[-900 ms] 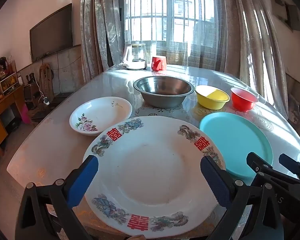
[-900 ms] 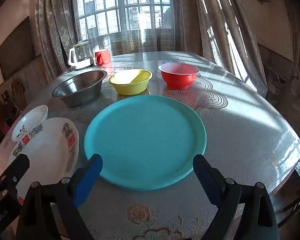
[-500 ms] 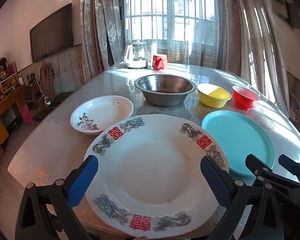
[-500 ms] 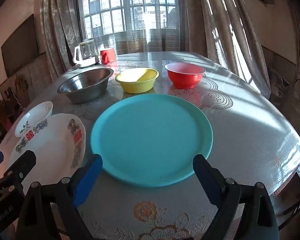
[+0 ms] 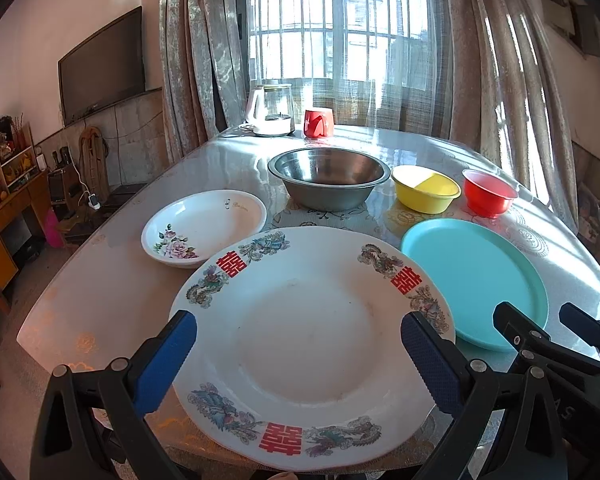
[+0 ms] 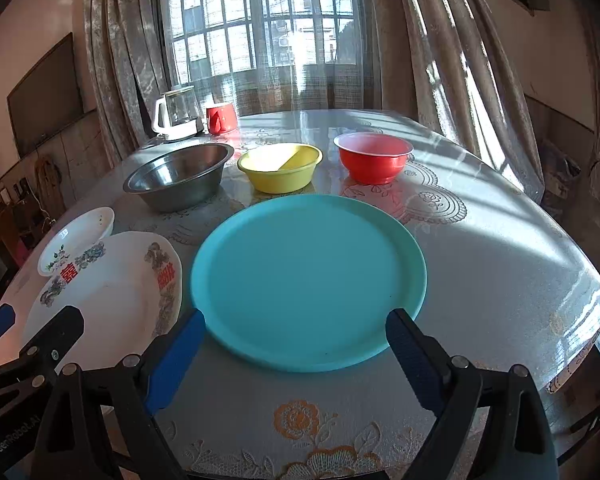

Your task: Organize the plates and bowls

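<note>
Plates: the patterned one's [image 5: 308, 344] near rim is cut off; both grippers' jaws gape, empty.

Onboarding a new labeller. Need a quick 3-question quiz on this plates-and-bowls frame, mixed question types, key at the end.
1. Multiple choice: which dish lies straight ahead of the right gripper? A) teal plate B) steel bowl C) yellow bowl
2. True or false: the left gripper is shut on the large white plate with red characters.
3. Short answer: going left to right, name the three bowls in the back row.

Key
1. A
2. False: it is open, holding nothing.
3. Steel bowl, yellow bowl, red bowl.
</note>
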The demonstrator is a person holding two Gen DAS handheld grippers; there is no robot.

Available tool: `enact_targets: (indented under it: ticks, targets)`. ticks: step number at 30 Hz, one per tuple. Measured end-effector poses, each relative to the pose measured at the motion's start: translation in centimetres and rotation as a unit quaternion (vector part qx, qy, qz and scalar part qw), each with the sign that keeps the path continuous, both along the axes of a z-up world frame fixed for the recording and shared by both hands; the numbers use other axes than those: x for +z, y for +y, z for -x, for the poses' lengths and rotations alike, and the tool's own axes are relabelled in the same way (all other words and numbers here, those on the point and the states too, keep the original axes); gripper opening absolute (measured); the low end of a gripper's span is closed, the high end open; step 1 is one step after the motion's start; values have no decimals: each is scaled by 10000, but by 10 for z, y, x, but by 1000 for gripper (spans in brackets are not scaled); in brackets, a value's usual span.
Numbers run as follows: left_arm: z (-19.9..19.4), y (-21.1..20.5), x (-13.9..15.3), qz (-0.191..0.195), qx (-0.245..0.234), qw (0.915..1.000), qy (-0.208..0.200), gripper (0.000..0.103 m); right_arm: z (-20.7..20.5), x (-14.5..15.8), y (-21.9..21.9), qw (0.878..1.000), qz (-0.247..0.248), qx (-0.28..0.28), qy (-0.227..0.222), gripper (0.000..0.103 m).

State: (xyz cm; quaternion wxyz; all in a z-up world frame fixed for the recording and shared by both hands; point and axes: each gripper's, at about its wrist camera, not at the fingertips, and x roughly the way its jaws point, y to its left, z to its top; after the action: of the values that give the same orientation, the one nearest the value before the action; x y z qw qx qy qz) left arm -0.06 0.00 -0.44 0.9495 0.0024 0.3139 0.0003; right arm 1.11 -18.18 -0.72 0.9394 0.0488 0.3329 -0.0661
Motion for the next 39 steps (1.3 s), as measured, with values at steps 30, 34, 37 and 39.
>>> enact_targets:
  ticks: [30,34,37,39]
  targets:
    - [4,-2,8,-15,-48,10000,-45,103,2,2,0,10000,-72,18,-64,94]
    - [4,-4,9,-30,-74,10000,-47,103,3,2,0,10000,-74,13,-66,94]
    - [4,-5,8,-28,-81,10000,-40,103,2,2,-2,9999,-91,6,-71,94]
    - [3,-6,8,-27,-94,9999,-32,103,2,1,-2,9999,-98,1,-73,94]
